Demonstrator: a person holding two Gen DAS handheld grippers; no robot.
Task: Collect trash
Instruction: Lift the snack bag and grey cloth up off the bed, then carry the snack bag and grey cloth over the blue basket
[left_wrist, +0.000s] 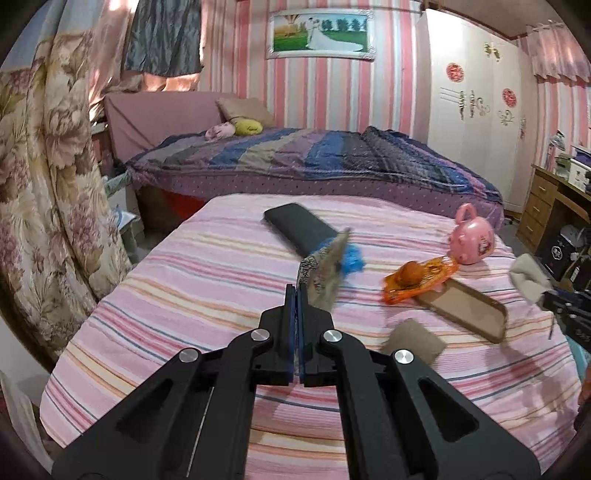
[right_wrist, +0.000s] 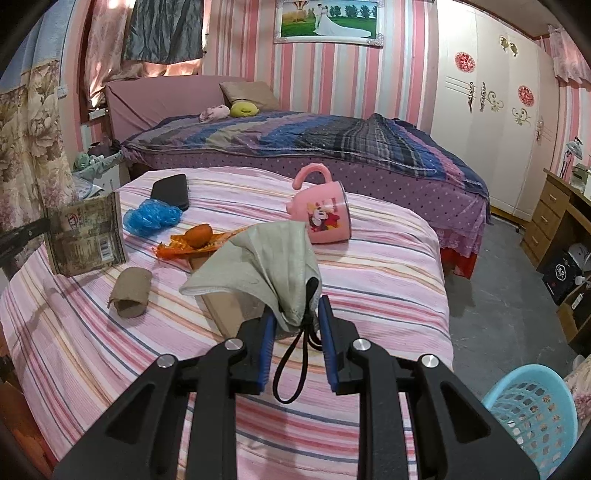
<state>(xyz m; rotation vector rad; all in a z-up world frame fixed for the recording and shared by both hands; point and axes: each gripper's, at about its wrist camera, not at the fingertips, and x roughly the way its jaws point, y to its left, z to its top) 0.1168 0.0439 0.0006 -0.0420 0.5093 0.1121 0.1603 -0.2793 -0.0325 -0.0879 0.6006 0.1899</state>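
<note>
Grippers loaded with rubbish hang above a pink-striped bedspread (right_wrist: 388, 258) in a bedroom papered in pink stripes. At the lower centre of the right wrist view, the right gripper (right_wrist: 297, 314) grasps a crumpled grey face mask (right_wrist: 266, 258), its jaws pinched on the bunched fabric while a black ear loop (right_wrist: 291, 369) dangles between them. In the left wrist view the left gripper (left_wrist: 297, 295) is clenched tight at lower centre on the edge of a flat printed wrapper (left_wrist: 325, 273), which sticks up and to the right, blurred; the same wrapper shows at the far left of the right wrist view.

A blue plastic basket (right_wrist: 532, 410), the likely bin, sits on the floor at the lower right corner of the right wrist view, off the bed's edge. More litter remains on the bedspread: a cardboard roll (right_wrist: 131, 291) at centre left, a crumpled blue bag (right_wrist: 151, 218) at upper left, and an orange wrapper (right_wrist: 184, 243) with a round orange item on it. A pink mug (right_wrist: 325, 218) lies on its side at upper centre, and a black case (right_wrist: 171, 192) rests near the blue bag; neither looks like trash.

Doing this step well probably means carrying both pieces right over the basket's mouth before letting go, low enough that the light wrapper cannot drift, and keeping the loose ear loop clear of the rim.
</note>
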